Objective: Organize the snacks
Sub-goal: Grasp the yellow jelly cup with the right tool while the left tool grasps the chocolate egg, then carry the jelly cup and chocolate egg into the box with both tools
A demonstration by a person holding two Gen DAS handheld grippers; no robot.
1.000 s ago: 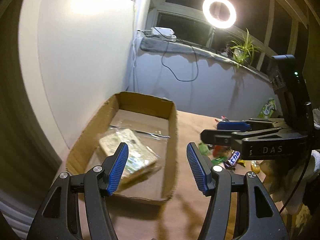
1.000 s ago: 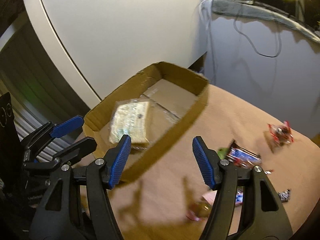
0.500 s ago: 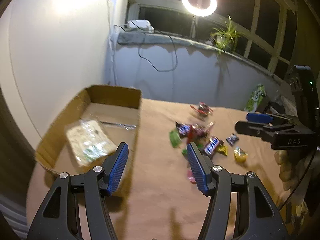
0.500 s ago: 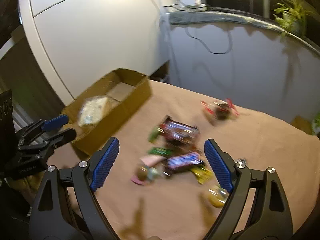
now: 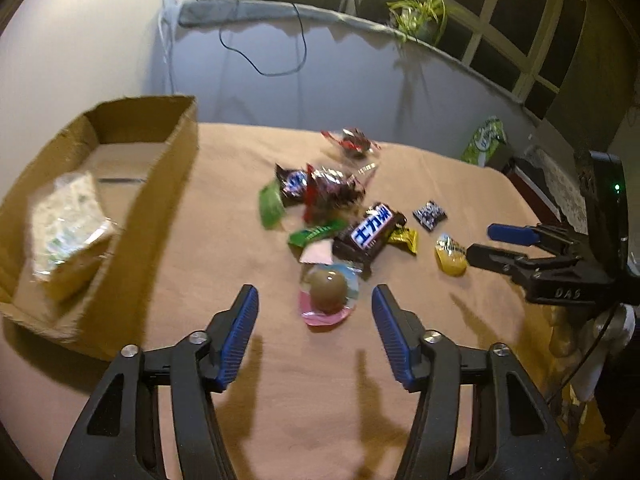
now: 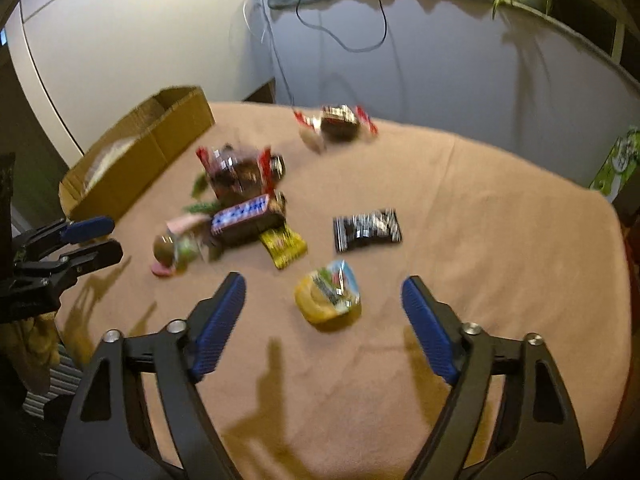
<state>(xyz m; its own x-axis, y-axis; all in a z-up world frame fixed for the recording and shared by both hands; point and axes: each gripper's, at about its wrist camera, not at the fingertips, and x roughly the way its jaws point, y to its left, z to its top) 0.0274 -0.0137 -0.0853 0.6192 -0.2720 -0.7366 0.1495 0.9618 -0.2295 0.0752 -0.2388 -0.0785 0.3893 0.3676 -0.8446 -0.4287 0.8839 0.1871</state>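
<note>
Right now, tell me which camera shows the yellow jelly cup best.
The right wrist view: the yellow jelly cup lies close ahead of the right gripper, printed lid visible. The left wrist view shows it small, at the right gripper's tip.

One cardboard box [image 5: 168, 184] — one potted plant [image 5: 420, 12] — two jelly cups [image 5: 328, 292].

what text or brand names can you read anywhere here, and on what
"士力架" in white on a blue band, on the dark brown chocolate bar.
"DAS" on the black body of the right gripper.
Print on the small black-and-white packet, the yellow sachet and the green-and-white bag: too blurred to read.
</note>
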